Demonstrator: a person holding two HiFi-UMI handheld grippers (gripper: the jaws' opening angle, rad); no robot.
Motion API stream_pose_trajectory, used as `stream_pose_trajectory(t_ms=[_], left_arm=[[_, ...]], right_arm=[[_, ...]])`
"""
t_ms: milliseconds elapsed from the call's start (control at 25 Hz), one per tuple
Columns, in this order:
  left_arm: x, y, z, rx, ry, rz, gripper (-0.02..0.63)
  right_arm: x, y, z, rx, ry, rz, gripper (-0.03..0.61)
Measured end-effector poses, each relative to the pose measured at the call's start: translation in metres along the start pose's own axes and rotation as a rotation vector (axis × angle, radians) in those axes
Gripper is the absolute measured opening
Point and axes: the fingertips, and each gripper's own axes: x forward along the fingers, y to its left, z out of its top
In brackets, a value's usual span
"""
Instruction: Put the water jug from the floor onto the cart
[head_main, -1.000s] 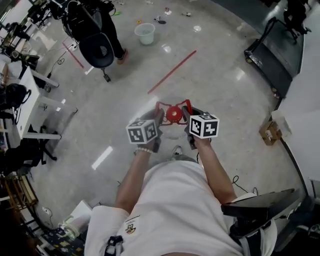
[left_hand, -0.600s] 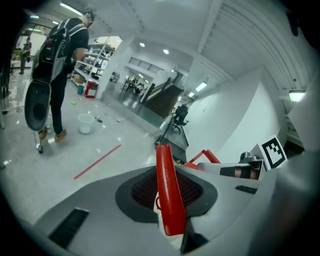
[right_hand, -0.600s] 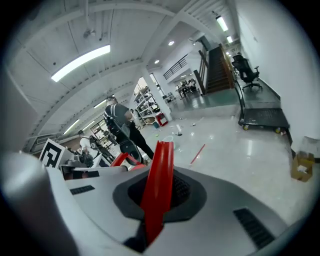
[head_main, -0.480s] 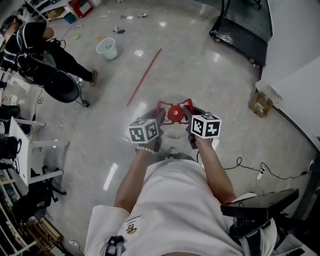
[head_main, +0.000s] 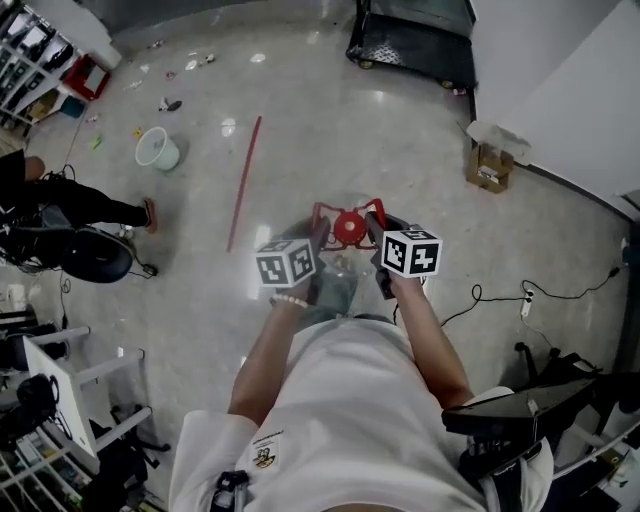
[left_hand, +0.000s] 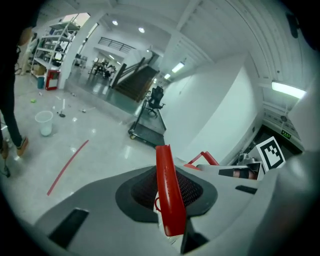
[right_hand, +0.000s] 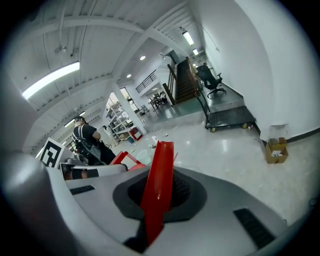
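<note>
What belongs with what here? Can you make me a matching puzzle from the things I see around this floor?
Things:
1 water jug
2 cart
3 bucket
4 cardboard box

Descriptions:
A by the white wall
B carried, red cap on top
C pale, left of the red floor line
D black and low, at the head view's top

Pairs: 1-B, 2-D, 3-C, 4-A

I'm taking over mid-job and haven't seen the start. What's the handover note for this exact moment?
Left hand-held gripper: shut on the left red handle of the water jug.
Right hand-held gripper: shut on the right red handle.
Water jug: held up in front of the person, off the floor.
Cart: black, ahead beside the white wall.
Done: jug gripped and lifted.
Left: walk to the cart, set the jug on it, release.
</note>
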Motion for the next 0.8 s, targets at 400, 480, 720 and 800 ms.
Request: stream_pose_trajectory(t_ms=[400, 480, 720, 800], left_arm=[[0.105, -0.050, 0.122, 0.077, 0.137, -0.152, 0.072], [0.127, -0.056, 0.138, 0.094, 0.150, -0.178, 0.072], [0.171, -0.061, 0.180, 0.148, 0.173, -0.228, 0.072], [0.183, -0.062, 0.190, 0.174, 0.184, -0.238, 0.072]], right_arm=[[0.002, -0.073, 0.135, 0.119, -0.069, -0.168, 0.025], [0.005, -0.089, 0.153, 0.129, -0.082, -0.198, 0.025], [0.021, -0.118, 0.196, 0.125, -0.092, -0.266, 0.025], [0.026, -0.126, 0.206, 0.129, -0.097, -0.283, 0.025]])
